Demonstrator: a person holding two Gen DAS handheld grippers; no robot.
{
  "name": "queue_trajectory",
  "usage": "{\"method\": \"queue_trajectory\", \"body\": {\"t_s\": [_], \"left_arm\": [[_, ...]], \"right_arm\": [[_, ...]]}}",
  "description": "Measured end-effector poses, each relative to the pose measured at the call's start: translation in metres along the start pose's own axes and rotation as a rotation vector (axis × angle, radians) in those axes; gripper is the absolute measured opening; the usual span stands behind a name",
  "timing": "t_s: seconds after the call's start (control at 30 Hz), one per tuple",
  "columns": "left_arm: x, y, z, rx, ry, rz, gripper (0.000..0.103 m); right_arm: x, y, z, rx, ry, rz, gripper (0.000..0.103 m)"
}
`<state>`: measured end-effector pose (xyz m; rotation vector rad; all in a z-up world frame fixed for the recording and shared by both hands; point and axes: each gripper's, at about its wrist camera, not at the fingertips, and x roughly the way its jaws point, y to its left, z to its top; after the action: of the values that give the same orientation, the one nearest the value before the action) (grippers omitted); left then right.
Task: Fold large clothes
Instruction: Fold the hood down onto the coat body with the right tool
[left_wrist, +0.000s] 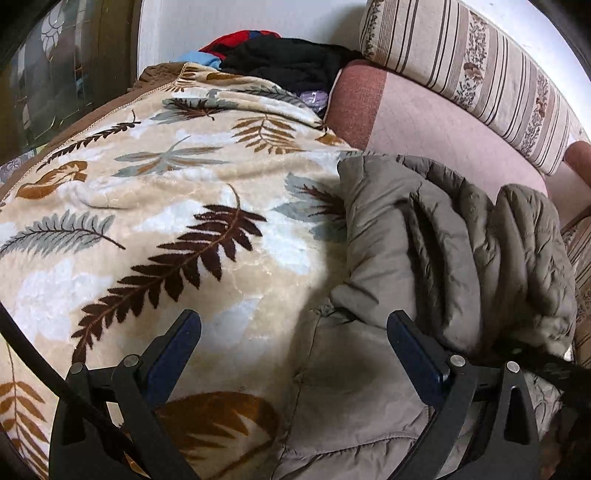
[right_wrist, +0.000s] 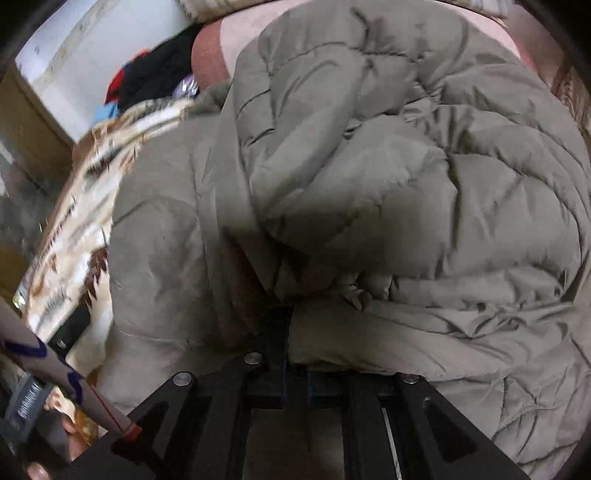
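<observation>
A grey-khaki puffer jacket (left_wrist: 461, 251) lies bunched on a leaf-patterned blanket (left_wrist: 147, 206), its folded bulk to the right in the left wrist view. My left gripper (left_wrist: 291, 325) hangs open just above the jacket's lower edge, with nothing between its fingers. In the right wrist view the jacket (right_wrist: 369, 166) fills almost the whole frame. There my right gripper (right_wrist: 290, 325) is shut, and the fabric puckers into its tips, so it pinches a fold of the jacket. The fingertips themselves are buried in the cloth.
A pile of black, red and blue clothes (left_wrist: 280, 55) sits at the far end of the blanket. A pink sofa seat (left_wrist: 436, 125) and a striped cushion (left_wrist: 480, 70) lie to the right. A dark cabinet (left_wrist: 44, 74) stands at the left.
</observation>
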<state>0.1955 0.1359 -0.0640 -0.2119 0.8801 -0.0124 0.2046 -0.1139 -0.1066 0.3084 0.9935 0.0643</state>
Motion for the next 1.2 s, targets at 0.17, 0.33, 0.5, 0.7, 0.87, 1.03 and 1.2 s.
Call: {"method": "queue_trajectory", "body": {"t_s": [0.17,0.33,0.5,0.7,0.87,1.03,1.2], "left_arm": [[-0.001,-0.001,-0.002,0.004,-0.005,0.004,0.101],[-0.02,-0.003,-0.002,0.011,-0.04,-0.017,0.101],[-0.047,-0.015,0.002,0.018,-0.064,-0.042,0.101],[-0.052,-0.095,0.031,0.131,-0.016,-0.113,0.101],[-0.014,-0.171,0.058,0.217,0.019,-0.14,0.101],[0.053,-0.211,0.056,0.296,0.129,-0.047,0.091],[0.074,-0.221,0.029,0.385,0.062,0.039,0.091]], "right_arm": [[-0.042,-0.006,-0.01,-0.044,-0.037,0.035,0.056],[-0.085,-0.031,-0.02,-0.071,-0.055,0.056,0.056],[-0.128,-0.075,-0.005,-0.098,-0.205,-0.083,0.056],[-0.126,-0.117,0.047,-0.058,-0.293,-0.158,0.056],[-0.086,-0.123,0.074,-0.089,-0.265,-0.194,0.055],[-0.043,-0.141,0.069,-0.078,-0.175,-0.18,0.055],[-0.011,-0.151,0.059,-0.098,-0.133,-0.172,0.058]]}}
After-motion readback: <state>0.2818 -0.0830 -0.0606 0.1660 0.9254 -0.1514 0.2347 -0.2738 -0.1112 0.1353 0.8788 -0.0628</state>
